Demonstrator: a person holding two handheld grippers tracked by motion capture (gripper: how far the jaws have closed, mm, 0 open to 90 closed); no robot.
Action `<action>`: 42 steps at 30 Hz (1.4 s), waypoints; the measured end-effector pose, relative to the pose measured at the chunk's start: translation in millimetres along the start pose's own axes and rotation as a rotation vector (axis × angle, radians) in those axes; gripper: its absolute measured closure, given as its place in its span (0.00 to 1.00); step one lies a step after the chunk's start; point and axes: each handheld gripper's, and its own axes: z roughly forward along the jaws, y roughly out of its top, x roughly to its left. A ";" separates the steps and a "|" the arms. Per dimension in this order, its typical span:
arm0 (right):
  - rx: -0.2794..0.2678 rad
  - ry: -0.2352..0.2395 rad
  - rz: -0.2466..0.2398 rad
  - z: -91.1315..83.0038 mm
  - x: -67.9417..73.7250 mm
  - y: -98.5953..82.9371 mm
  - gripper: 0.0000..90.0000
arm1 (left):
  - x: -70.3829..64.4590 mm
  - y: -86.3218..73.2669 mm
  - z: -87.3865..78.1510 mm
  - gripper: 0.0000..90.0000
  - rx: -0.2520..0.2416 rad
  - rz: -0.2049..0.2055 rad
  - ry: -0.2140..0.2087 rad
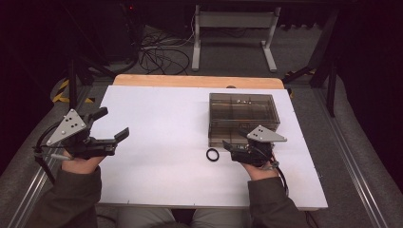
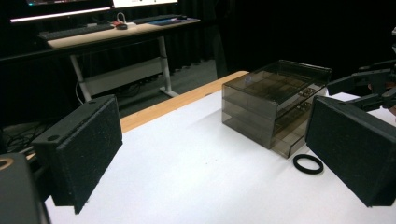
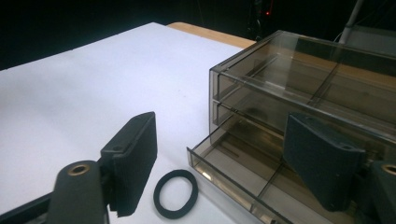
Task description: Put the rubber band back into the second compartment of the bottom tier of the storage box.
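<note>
A smoked, see-through drawer box (image 1: 242,111) (image 2: 275,105) (image 3: 303,79) stands on the right half of the white table (image 1: 161,142). Its bottom drawer (image 3: 233,156) is pulled out a little. A black ring (image 1: 212,154) (image 2: 308,164) (image 3: 176,192) lies flat on the table just in front of the box's left corner. My right gripper (image 1: 235,141) (image 3: 229,158) is open beside the ring; one jaw is near the ring and the other is over the pulled-out drawer. My left gripper (image 1: 113,123) (image 2: 215,154) is open and holds nothing at the table's left side.
The table's wooden far edge (image 1: 197,80) runs behind the white sheet. Beyond it on the floor are cables (image 1: 159,54) and a white desk frame (image 1: 233,33). Wide bare table lies between the two grippers.
</note>
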 end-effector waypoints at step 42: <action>0.307 0.123 -0.095 49.1 18.1 -32.6 0.48 | -0.9 0.0 -0.3 0.06 -0.010 -0.003 0.014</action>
